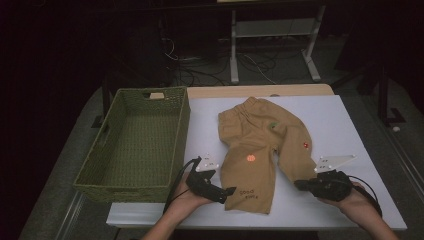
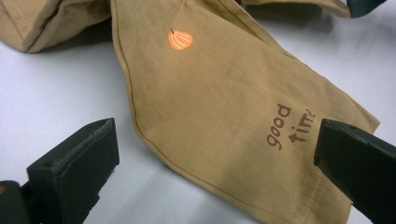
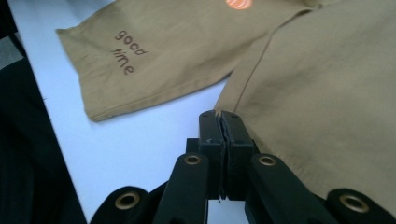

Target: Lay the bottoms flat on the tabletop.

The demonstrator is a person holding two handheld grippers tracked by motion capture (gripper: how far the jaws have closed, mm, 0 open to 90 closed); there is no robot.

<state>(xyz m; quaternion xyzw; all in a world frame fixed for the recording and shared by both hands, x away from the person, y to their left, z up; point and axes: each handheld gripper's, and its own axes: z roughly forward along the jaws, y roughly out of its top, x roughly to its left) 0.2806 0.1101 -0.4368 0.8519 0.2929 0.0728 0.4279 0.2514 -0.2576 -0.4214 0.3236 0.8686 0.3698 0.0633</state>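
**Pinch both leg hems before lifting the shorts**

The tan shorts (image 1: 260, 150) lie flat on the white worktop (image 1: 345, 125), waistband toward 12 o'clock and the two legs spread toward 6 and 4 o'clock. A green basket (image 1: 132, 145) sits just beside them at 9 o'clock, with nothing in it.

The right hand-held gripper (image 3: 219, 116) has its jaws pressed together at the corner of the right leg's hem; they appear to nip the very edge of the cloth, though so little fabric shows between them that I cannot be sure of the bite. The left hand-held gripper (image 2: 215, 140) stands wide open, its jaws straddling the hem of the left leg near the "good time" print (image 2: 287, 128), touching nothing yet.

To do this step well, I judge the left jaws should slide further over the hem, one under the cloth and one above, then close on both layers. A shallow bite would likely slip when lifted. The right grip may need resetting deeper. Keep both hands level so the legs rise together without twisting.
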